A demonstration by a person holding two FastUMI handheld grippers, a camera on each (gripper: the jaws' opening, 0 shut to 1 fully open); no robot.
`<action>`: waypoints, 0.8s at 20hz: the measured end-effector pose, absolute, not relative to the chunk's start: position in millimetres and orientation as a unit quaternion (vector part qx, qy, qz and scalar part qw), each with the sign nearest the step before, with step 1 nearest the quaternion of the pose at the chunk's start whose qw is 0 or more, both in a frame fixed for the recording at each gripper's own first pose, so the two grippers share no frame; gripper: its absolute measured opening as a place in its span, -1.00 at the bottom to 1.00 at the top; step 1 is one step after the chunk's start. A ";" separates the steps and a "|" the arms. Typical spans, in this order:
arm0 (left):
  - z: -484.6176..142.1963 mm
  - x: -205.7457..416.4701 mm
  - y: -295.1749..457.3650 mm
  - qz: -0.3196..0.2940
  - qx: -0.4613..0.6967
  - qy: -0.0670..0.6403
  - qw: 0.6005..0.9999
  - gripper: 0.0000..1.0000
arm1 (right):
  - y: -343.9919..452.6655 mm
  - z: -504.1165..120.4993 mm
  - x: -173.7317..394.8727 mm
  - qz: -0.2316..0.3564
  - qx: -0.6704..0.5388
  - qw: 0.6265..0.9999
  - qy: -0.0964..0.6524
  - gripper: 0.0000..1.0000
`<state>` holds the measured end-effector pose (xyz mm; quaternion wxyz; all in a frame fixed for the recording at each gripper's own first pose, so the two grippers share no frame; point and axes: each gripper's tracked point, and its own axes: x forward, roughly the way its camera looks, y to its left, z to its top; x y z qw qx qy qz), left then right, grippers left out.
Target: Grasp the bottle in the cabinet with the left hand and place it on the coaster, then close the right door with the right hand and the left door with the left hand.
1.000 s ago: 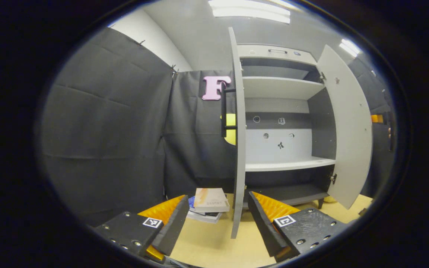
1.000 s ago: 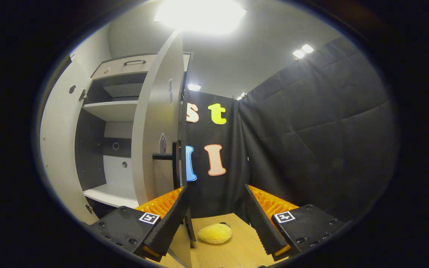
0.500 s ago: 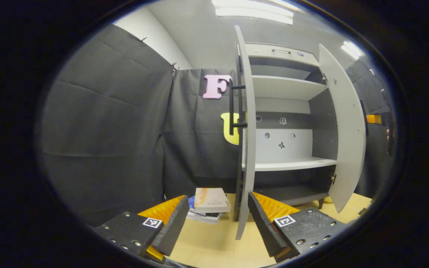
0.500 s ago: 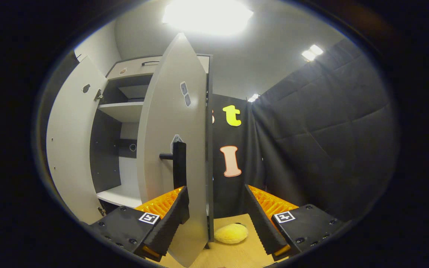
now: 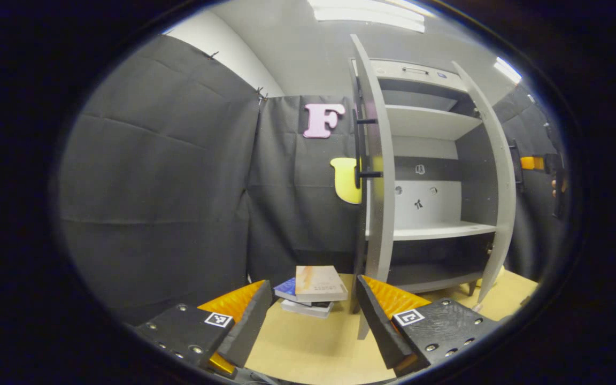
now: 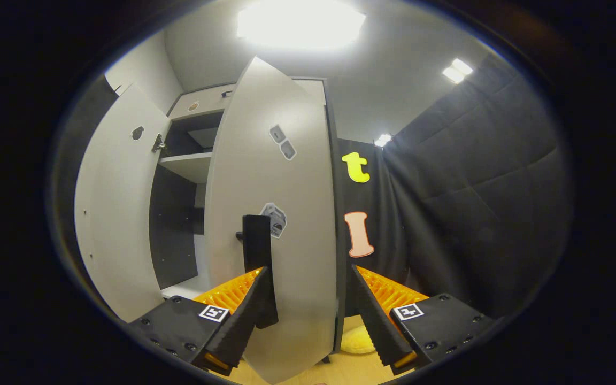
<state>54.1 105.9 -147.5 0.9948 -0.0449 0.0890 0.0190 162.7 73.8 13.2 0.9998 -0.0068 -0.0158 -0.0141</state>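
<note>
In the left gripper view the grey cabinet (image 5: 436, 230) stands ahead with both doors partly swung in. Its left door (image 5: 377, 214) shows nearly edge-on, its black handle (image 5: 360, 144) on the outer face. My left gripper (image 5: 308, 321) is open and holds nothing; its right finger (image 5: 380, 315) is just beside that door's lower edge. In the right gripper view the right door (image 6: 286, 214) is close in front, outer face towards me. My right gripper (image 6: 308, 315) is open, its left finger (image 6: 244, 315) by the door's black handle (image 6: 257, 267); whether it touches is unclear.
A stack of books (image 5: 316, 289) lies on the wooden floor left of the cabinet. A yellow soft object (image 6: 359, 339) lies on the floor behind the right door. Black cloth walls close in both sides. The other gripper (image 5: 540, 163), held by a hand, shows beyond the right door (image 5: 500, 214).
Both doors have swung further towards shut. The right door has turned its outer face to the right gripper, which followed it. The left door's edge moved right in the left gripper view.
</note>
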 end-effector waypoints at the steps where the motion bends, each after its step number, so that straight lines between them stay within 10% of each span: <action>1: -148.8 54.6 109.8 0.024 -0.043 0.094 0.994 1.00 | 78.7 12.0 164.6 -0.008 -0.008 1.000 -0.016 0.91; 16: -77.9 110.3 132.2 0.042 -0.058 0.057 0.996 0.99 | 78.9 -47.9 152.7 0.020 -0.020 0.998 0.048 0.92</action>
